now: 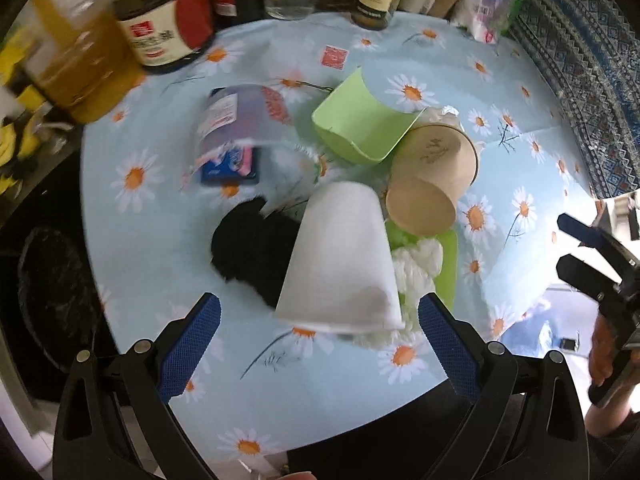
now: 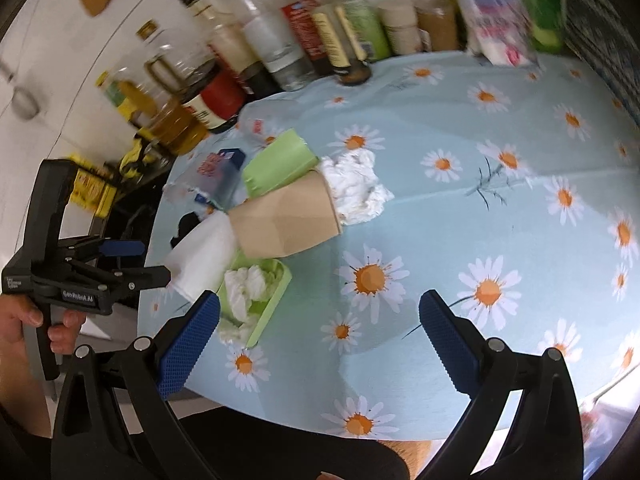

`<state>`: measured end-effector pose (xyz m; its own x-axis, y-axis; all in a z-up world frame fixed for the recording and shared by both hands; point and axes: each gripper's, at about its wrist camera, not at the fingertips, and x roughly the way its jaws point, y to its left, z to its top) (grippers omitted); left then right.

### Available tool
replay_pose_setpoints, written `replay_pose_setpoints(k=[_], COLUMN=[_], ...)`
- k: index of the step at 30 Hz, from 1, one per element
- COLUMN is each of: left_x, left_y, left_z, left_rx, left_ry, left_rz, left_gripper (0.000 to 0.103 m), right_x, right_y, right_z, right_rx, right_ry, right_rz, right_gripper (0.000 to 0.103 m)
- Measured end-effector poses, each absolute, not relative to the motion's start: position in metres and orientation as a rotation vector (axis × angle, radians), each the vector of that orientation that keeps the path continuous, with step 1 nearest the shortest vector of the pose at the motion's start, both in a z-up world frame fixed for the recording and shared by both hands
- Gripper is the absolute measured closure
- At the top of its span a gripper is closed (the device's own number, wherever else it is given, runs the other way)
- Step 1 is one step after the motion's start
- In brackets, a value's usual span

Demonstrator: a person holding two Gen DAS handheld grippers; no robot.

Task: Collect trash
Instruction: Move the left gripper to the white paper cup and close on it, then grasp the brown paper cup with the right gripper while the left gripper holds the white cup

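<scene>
A white paper cup (image 1: pixel 340 260) lies on its side on the daisy tablecloth, rim towards me. My left gripper (image 1: pixel 320 312) is open, and the cup's rim sits between its fingertips without touching the pads. Behind the white cup lies a brown paper cup (image 1: pixel 432 184), also on its side, with crumpled tissue (image 2: pixel 356 188) at its mouth. Below it a shallow green tray (image 1: pixel 450 264) holds more tissue (image 1: pixel 416 264). A black wad (image 1: pixel 252 240) lies left of the white cup. My right gripper (image 2: pixel 320 308) hovers open over bare cloth, with the tray (image 2: pixel 276 292) by its left finger.
A green box (image 1: pixel 360 120) and plastic packets (image 1: pixel 240 120) lie behind the cups. Bottles and jars (image 2: pixel 256 40) line the table's far edge. A bin with a black liner (image 1: pixel 52 280) stands on the floor left of the table (image 1: pixel 540 176). A hand holds each gripper handle.
</scene>
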<state>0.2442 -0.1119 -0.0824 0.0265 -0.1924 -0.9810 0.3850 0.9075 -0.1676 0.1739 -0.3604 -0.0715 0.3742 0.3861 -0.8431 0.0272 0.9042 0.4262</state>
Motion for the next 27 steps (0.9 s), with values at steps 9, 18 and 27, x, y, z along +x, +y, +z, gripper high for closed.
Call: replay_pose_setpoints(k=[9,18,27], left_x=[0.273,0.271,0.268], left_y=[-0.137,-0.152,-0.142], left_z=[-0.114,-0.118,-0.115], left_rx=[0.250,0.326,0.286], left_ry=[1.633,1.638,1.620], left_rz=[-0.571,-0.603,-0.600], left_gripper=[0.007,0.031,0.038], right_x=[0.171,0.175,0.191], right_y=[-0.373,-0.378,-0.370], right_z=[-0.084,-0.101,-0.110], right_rx=[0.545,0.646,0.694], right_ry=[1.142,1.166,1.203], right_rz=[0.156,0.146,0.198], right_gripper=[0.004,0.004,0.004])
